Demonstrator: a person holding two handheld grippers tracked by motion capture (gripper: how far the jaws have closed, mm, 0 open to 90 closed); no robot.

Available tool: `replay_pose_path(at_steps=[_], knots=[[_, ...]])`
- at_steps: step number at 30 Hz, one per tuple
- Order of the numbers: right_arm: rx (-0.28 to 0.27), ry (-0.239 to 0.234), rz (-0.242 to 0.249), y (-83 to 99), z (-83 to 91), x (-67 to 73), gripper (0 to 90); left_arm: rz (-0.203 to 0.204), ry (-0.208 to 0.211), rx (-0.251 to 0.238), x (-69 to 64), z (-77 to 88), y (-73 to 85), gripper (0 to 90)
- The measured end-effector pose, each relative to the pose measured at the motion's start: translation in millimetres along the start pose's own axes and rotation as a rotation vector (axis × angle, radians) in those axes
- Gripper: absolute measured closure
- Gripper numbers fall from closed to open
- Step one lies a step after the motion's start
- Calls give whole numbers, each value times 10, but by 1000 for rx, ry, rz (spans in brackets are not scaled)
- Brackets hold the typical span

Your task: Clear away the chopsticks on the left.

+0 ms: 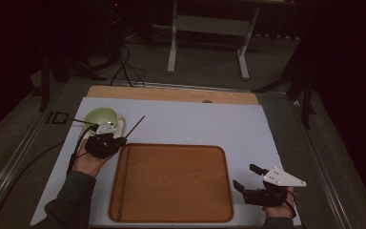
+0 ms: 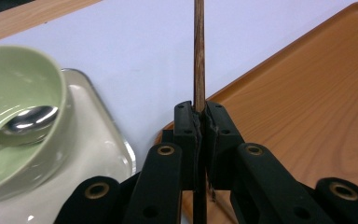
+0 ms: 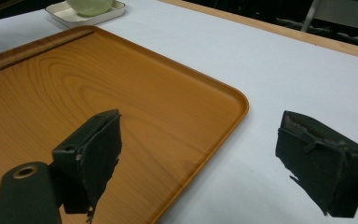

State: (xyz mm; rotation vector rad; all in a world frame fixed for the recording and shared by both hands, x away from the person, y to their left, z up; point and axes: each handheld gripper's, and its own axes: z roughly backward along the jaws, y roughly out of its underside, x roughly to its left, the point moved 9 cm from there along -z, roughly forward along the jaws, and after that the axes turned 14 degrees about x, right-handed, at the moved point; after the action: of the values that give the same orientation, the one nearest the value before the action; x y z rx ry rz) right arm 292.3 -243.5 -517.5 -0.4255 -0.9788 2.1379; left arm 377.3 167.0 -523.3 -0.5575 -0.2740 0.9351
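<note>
Left gripper view: our left hand-held gripper point(image 2: 199, 122) clamps the chopstick point(image 2: 198, 51); next we carry it onto the wooden tray point(image 2: 307, 93); right hand-held gripper point(image 3: 214, 158) gapes

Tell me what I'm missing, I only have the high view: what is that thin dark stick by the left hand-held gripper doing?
Observer: The left hand-held gripper is shut on the stick; in its own view the pads pinch it, with its length running straight ahead.
Operator: Anything in the green bowl?
Observer: Yes, a metal spoon lies inside the green bowl.
Operator: What does the bowl sit on?
Observer: A small cream dish with a raised rim, beside the wooden tray.
Operator: And the right one?
Observer: The right hand-held gripper is open, nothing between its jaws, over the tray's near corner.
</note>
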Motion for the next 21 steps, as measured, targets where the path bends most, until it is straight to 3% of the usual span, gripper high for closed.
replay_pose_path(at_steps=[21], knots=[[1,-4,0,-1,-4,10,138,17,86,-28,-441,-167,-5,848]])
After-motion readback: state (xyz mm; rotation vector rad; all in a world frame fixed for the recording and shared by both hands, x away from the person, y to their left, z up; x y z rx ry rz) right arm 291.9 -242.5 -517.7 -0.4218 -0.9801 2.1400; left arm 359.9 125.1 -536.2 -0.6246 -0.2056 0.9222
